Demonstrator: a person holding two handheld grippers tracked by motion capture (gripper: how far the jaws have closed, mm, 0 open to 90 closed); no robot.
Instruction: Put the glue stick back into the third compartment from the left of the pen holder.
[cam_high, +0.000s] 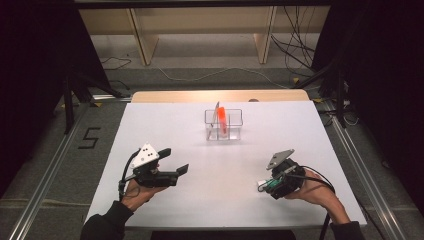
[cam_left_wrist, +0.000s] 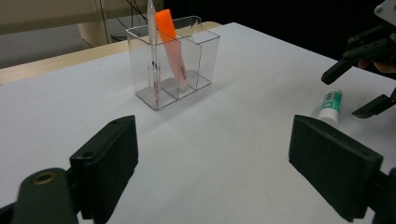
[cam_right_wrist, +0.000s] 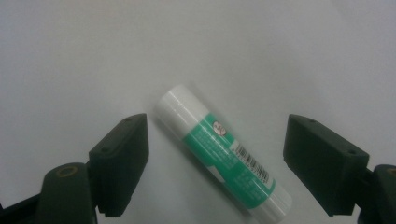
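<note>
Glue stick (cam_right_wrist: 218, 152), white with a green label and a barcode, lying flat on the white table (cam_high: 165, 130) toward the right part of its near edge, slantwise between the two black jaws in the right gripper view and touching neither. Right gripper (cam_right_wrist: 215, 165) held wide open directly over it, tilted steeply down at the table, grasping nothing; in the high view, seen at (cam_high: 270, 186) in the person's right hand (cam_high: 315, 192), with the stick's white end just peeking out at its left side. Left gripper (cam_left_wrist: 212, 172) also spread wide and empty, held in the left hand (cam_high: 135, 192) near the left part of the near edge and pointed across the table; same stick visible in its view at (cam_left_wrist: 330, 106), lying beneath the other gripper's jaws. Clear plastic organizer (cam_high: 223, 125) standing upright well beyond both grippers, around the middle of the table toward the far edge, divided into three compartments. White pen (cam_left_wrist: 152, 60) upright in the left compartment as seen from the left gripper view; orange-capped tube (cam_left_wrist: 172, 51) leaning in the middle one; third compartment holding nothing that can be made out.
</note>
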